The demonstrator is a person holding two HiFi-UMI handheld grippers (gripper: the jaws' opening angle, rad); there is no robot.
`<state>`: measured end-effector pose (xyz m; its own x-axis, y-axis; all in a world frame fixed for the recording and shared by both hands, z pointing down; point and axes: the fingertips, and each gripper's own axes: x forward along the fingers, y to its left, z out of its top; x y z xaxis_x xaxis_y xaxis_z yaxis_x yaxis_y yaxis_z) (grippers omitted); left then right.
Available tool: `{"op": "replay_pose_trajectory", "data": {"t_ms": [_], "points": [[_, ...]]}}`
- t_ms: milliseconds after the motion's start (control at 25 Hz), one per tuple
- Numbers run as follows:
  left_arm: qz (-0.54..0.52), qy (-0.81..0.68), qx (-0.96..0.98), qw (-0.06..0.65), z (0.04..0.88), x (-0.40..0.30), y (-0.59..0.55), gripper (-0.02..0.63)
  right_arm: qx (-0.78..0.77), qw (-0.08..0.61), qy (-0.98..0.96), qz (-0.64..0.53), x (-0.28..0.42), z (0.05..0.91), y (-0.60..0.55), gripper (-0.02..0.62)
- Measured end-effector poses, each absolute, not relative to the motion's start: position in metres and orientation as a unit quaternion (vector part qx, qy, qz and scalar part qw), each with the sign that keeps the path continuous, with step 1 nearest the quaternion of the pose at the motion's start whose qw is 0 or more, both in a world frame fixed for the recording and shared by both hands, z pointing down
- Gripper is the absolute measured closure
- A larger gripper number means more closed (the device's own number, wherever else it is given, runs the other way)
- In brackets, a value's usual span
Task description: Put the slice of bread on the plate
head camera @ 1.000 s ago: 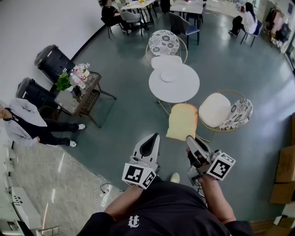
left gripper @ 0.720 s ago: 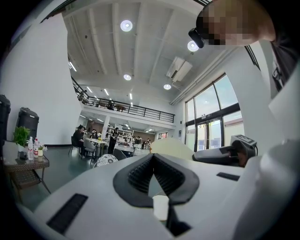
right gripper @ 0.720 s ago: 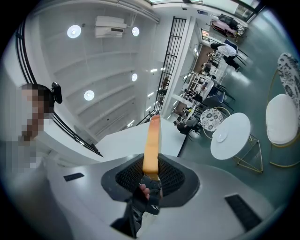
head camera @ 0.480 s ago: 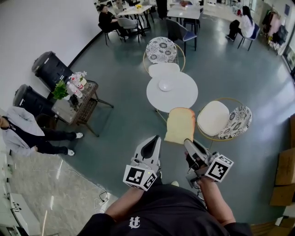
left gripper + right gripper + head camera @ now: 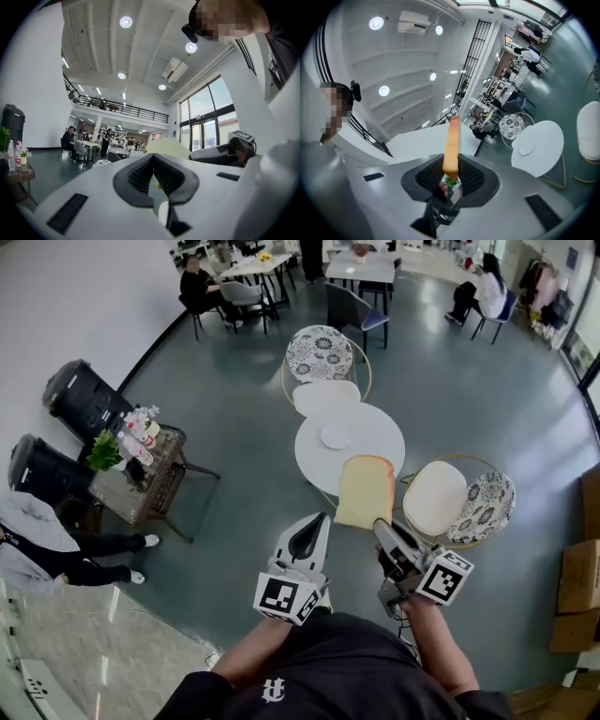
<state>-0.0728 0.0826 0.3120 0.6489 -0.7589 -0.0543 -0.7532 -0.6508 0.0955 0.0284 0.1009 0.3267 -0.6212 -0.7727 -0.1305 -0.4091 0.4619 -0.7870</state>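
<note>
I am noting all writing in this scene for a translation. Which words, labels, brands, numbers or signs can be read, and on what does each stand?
No text can be read here.
Black shirt: a white emblem, no clear letters.
Cubes on the left gripper and right gripper: square black-and-white markers, not words.
Bottles on the side table: labels too small to read.

A round white table point(image 5: 380, 442) is seen at 12 o'clock on a grey floor point(image 5: 244, 418). Two black bins point(image 5: 82, 397) are set at 10 o'clock.

White left tongs point(image 5: 314, 521) and right tongs point(image 5: 382, 526), marker cubes point(image 5: 284, 598), black shirt point(image 5: 319, 667)
</note>
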Motion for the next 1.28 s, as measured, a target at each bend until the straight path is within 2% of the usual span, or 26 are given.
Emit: {"op": "replay_pose_trajectory", "data": {"t_ms": [440,1040,1280], "points": [[-0.043,-0.389,0.92,0.028,0.314,-0.109,-0.017,0.603,-0.385,0.261,0.802,-0.375,-0.008,0.33,0.002,0.511],[-0.058,-0.409,0.91,0.023,0.32,-0.084,-0.162,0.603,-0.352,0.268,0.806,-0.393,0.014,0.354,-0.16,0.511],[-0.06,-0.426,0.902,0.027,0.335,-0.073,-0.226,0.603,-0.335,0.257,0.796,-0.435,0.021,0.407,-0.23,0.511]]}}
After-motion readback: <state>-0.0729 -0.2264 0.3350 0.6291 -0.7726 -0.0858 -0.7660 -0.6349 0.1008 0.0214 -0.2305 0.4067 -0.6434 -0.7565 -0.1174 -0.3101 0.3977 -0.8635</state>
